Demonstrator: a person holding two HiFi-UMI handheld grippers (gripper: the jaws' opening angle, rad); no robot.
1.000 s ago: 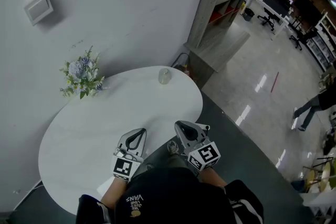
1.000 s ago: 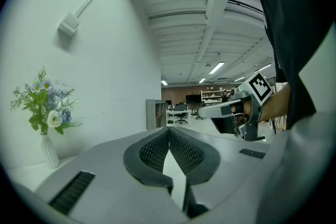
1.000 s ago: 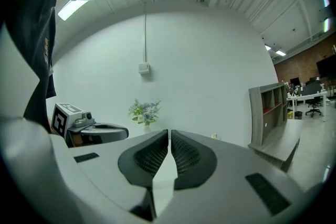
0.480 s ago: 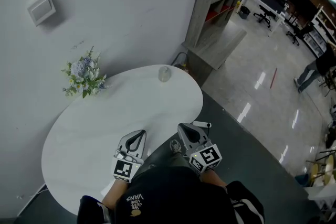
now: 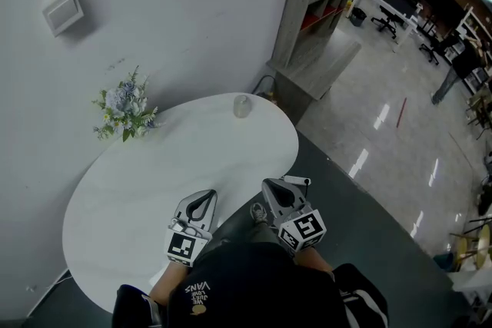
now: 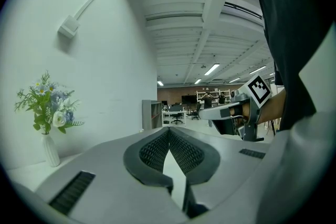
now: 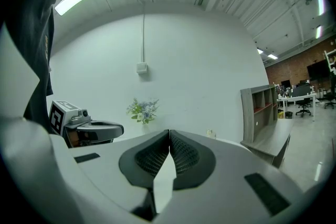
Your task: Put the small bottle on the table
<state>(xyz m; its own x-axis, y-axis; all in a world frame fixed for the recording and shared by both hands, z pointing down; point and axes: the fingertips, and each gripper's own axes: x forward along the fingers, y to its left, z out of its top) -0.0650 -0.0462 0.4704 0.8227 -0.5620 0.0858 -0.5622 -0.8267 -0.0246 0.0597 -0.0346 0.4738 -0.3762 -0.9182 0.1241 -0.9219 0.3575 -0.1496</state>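
The small clear bottle [image 5: 241, 106] stands upright at the far edge of the white oval table [image 5: 192, 157], and it shows as a tiny shape [image 7: 210, 134] past my right jaws. My left gripper [image 5: 206, 196] hovers over the table's near edge, shut with nothing between its jaws [image 6: 169, 131]. Beside it, my right gripper [image 5: 270, 183] is held just off the near right rim, also shut and empty [image 7: 169, 134]. Both point level toward the far side, well short of the bottle. Each gripper shows in the other's view: the right gripper [image 6: 231, 113] and the left gripper [image 7: 97, 129].
A vase of pale blue and white flowers [image 5: 125, 111] stands at the table's far left near the white wall. A grey shelf unit [image 5: 311, 19] stands beyond the table to the right. Shiny floor with office desks and chairs [image 5: 400, 4] stretches right.
Both grippers have edged slightly to the right along the table's near edge. A person on the far floor at the right has walked further away.
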